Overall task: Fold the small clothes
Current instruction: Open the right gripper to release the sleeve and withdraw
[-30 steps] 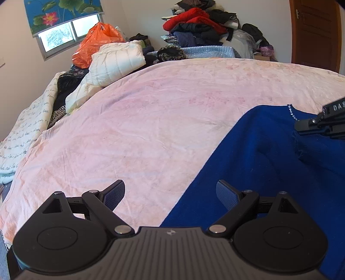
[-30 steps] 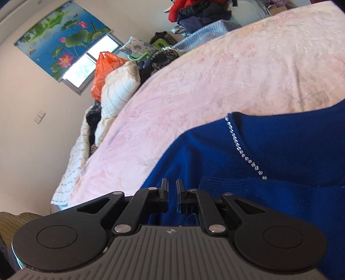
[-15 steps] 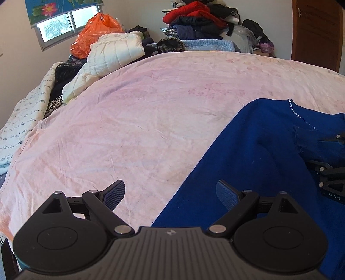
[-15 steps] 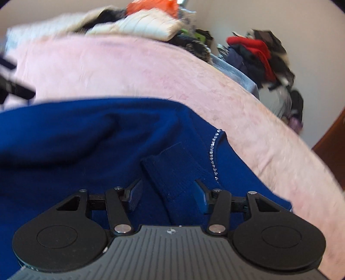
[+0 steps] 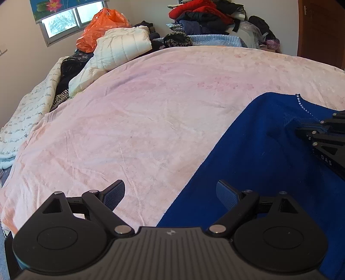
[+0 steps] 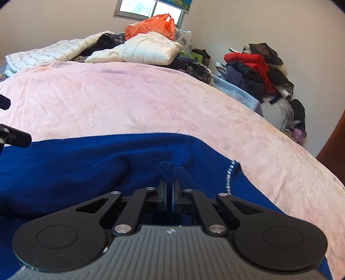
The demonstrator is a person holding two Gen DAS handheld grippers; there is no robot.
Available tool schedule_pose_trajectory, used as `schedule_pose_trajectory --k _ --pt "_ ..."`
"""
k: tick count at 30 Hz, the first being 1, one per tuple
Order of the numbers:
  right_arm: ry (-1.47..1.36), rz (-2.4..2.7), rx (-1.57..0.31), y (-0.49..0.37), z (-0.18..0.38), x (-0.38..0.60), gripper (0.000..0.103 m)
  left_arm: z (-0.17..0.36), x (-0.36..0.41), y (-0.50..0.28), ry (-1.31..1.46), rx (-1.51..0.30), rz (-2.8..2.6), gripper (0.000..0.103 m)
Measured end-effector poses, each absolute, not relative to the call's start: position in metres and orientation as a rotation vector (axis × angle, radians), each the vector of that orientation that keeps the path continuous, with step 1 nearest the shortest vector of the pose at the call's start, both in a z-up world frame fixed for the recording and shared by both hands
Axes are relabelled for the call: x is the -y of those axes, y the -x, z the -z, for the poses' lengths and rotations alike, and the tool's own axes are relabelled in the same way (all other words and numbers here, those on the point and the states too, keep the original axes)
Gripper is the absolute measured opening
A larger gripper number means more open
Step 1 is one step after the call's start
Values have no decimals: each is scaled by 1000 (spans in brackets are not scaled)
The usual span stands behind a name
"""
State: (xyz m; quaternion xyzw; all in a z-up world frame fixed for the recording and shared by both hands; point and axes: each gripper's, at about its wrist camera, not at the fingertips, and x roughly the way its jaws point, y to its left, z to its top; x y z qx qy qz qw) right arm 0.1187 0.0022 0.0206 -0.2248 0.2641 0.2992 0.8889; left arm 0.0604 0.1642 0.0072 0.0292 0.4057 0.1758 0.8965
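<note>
1. Two hand-held claws are recorded over one bed; entries follow.
2. Right gripper (image 6: pixel 169 190): jaws pressed together, having just closed, pinching a small raised tuft of the blue sweater (image 6: pixel 90 172). The tuft stands up just ahead of the fingertips. The same claw shows at the right edge of the left wrist view (image 5: pixel 301 131), lying low on the blue fabric.
3. Left gripper (image 5: pixel 170 195): jaws spread wide, nothing between the pads. The left finger (image 5: pixel 114 195) hangs over the pink cover, the right finger (image 5: pixel 225 195) over the sweater's edge. Whether either pad touches the cloth cannot be told.
4. Blue sweater, the task's item: lies spread on the bed, directly under and around the right claw, and ahead and to the right of the left claw. A line of small rhinestones (image 6: pixel 228 176) runs along its neckline, just right of the right claw's tips.
5. Pink bedspread (image 5: pixel 151 112): covers the bed, stretching ahead and to the left of both claws, creased.
6. Cream quilted jacket (image 5: pixel 120 49): far ahead and left of the left claw, at the bed's far side.
7. Orange plastic bag (image 5: pixel 101 28): behind the jacket, below the window (image 5: pixel 64 19).
8. Clothes pile (image 6: pixel 256 71) with a red item on top: far ahead and right of the right claw, against the wall.
9. Brown door (image 5: pixel 323 30): far right of the left claw.
</note>
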Motion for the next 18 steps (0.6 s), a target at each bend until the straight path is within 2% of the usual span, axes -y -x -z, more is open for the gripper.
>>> schedule_pose_trajectory --k 1,3,5,6,10,13,15,18 --pt "461 -626 -557 -122 -19 -6 4 -8 -165 -59 -63 -841 -366 93" --pt "438 -638 -620 -133 -13 -11 16 -9 -167 -55 -66 -840 -372 93" --pt "409 -649 -644 -137 -9 -10 41 -10 -171 -51 -65 -835 -384 93" --pt "396 -646 -641 -134 -10 -7 44 -10 -174 -50 -61 -837 -393 93" --pt "346 -654 -612 -117 -23 9 46 -11 -190 -46 -15 -852 -424 92" --pt "323 -672 -681 -120 -16 14 55 -15 -200 -38 14 -852 -437 93" --pt "336 -659 -730 -124 -5 13 56 -20 -205 -30 12 -844 -452 93" --pt "293 -634 -701 -116 -11 15 56 -23 -215 -20 1 -849 -482 93"
